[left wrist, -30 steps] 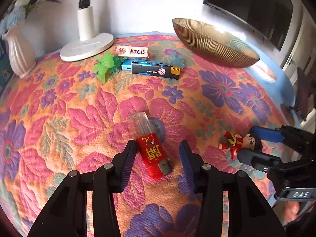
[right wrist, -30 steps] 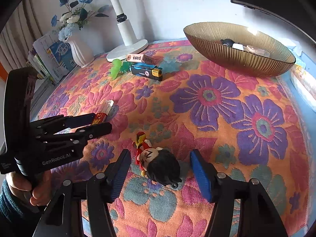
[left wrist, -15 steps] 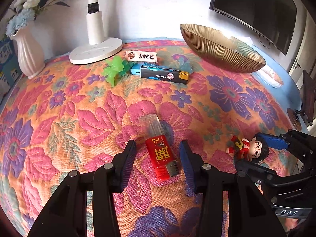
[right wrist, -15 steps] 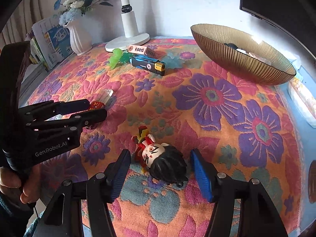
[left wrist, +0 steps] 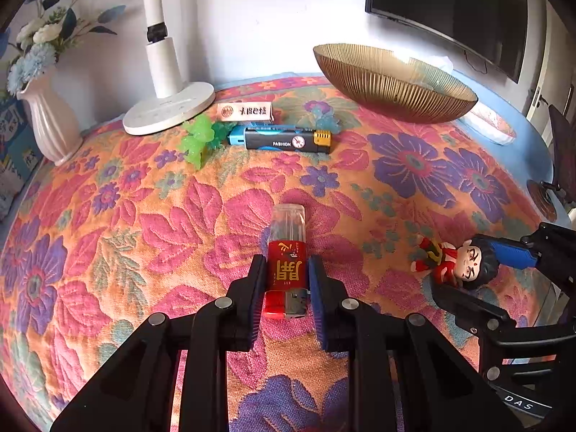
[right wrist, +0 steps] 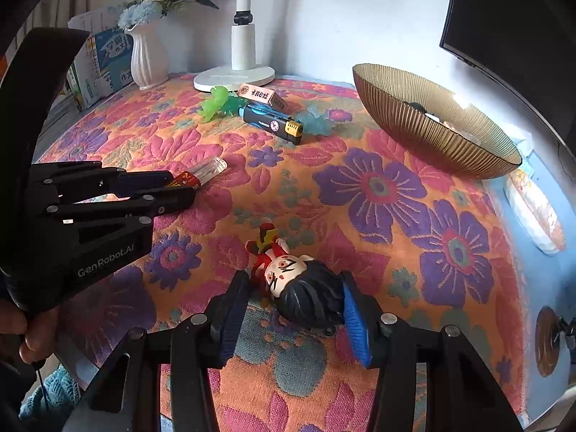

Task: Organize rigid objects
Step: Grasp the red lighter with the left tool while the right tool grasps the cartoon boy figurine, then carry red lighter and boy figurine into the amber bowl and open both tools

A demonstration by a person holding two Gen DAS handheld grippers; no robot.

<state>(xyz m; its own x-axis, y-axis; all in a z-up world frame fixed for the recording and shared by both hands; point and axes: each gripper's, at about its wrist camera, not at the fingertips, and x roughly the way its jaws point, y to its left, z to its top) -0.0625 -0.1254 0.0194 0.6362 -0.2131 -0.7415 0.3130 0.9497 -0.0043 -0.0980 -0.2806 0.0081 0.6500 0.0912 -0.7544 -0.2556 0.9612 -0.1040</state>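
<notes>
A: How is the left gripper point(left wrist: 285, 280) set?

B: It is closed on the red lighter point(left wrist: 287, 270), whose red body is pinched between the blue pads point(left wrist: 316, 288) while the clear end projects forward. The lighter is seen lying flat on the floral cloth point(left wrist: 144, 223) of the desk.

A: And the right gripper point(right wrist: 293, 309)?

B: Its fingers are spread around the head of the doll figurine point(right wrist: 298, 284) (black hair, red clothes), which lies on its back on the cloth. The right pad appears to touch the hair; a gap is seen on the left side, so the doll is bracketed rather than clamped.

A: What is placed farther out?

B: A black lighter point(left wrist: 288, 141) is laid near the back of the desk, with a green plastic toy point(left wrist: 199, 138) just beside it and a small pink box point(left wrist: 244, 111) behind. A white lamp base point(left wrist: 169, 108) and a white vase point(left wrist: 50, 126) are set at the rear left, and a gold ribbed bowl point(left wrist: 392, 86) at the rear right, well apart from both grippers.
</notes>
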